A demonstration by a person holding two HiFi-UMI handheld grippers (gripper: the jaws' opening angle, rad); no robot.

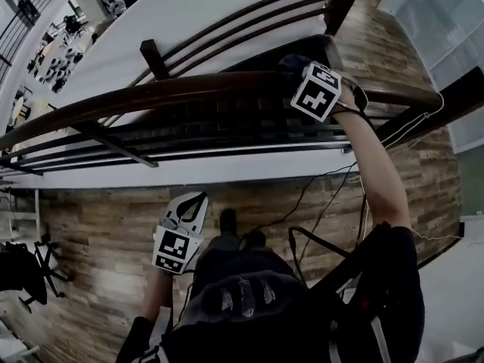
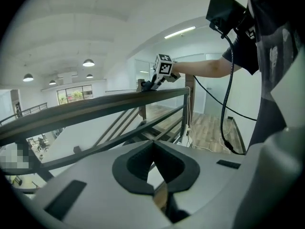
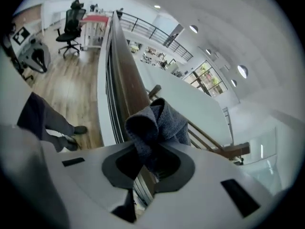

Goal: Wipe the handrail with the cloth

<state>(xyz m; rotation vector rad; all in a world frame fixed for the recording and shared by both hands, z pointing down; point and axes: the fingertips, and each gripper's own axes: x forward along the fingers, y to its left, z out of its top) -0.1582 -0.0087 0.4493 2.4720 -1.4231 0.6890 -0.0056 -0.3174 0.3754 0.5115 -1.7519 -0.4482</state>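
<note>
Right gripper (image 3: 151,162) is clamped on the grey cloth (image 3: 153,122), which bunches up out of its jaws and sits on top of the dark wooden handrail (image 3: 125,73). Left gripper (image 2: 153,149) has its jaws together with nothing between them, held low and well apart from the rail, over the wood floor (image 1: 98,225).

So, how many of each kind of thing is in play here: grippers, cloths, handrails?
Grippers: 2, the left gripper shut and empty, the right gripper shut on the cloth
Cloths: 1
Handrails: 1, the brown handrail
Total: 4
</note>
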